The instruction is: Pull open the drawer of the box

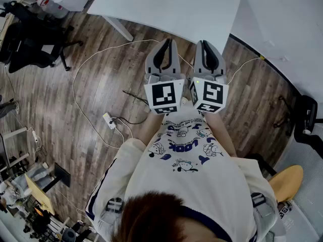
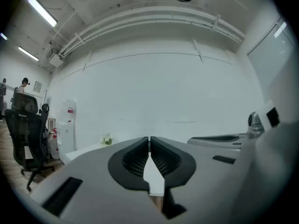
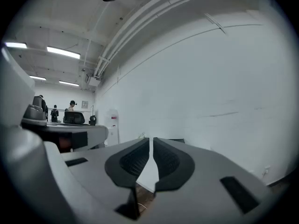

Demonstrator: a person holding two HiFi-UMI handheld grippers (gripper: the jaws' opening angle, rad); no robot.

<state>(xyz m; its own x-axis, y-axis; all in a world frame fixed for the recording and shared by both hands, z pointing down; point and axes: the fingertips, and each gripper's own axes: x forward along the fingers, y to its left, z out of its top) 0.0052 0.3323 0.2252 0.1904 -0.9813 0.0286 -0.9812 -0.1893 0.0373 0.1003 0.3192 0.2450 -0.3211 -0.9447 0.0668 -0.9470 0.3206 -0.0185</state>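
The white table [image 1: 171, 9] runs off the top edge of the head view, so its far side is lost. The person's hands are hidden beneath the marker cubes of the left gripper [image 1: 166, 41] and right gripper [image 1: 205, 43]. A yellow chair [image 1: 286, 181] sits partly behind the person's shoulder. In the right gripper view, distant people [image 3: 72, 105] are too small to make out.

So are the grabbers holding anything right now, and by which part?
Nothing is held. The left gripper and right gripper each have jaws shut together, with nothing between them.
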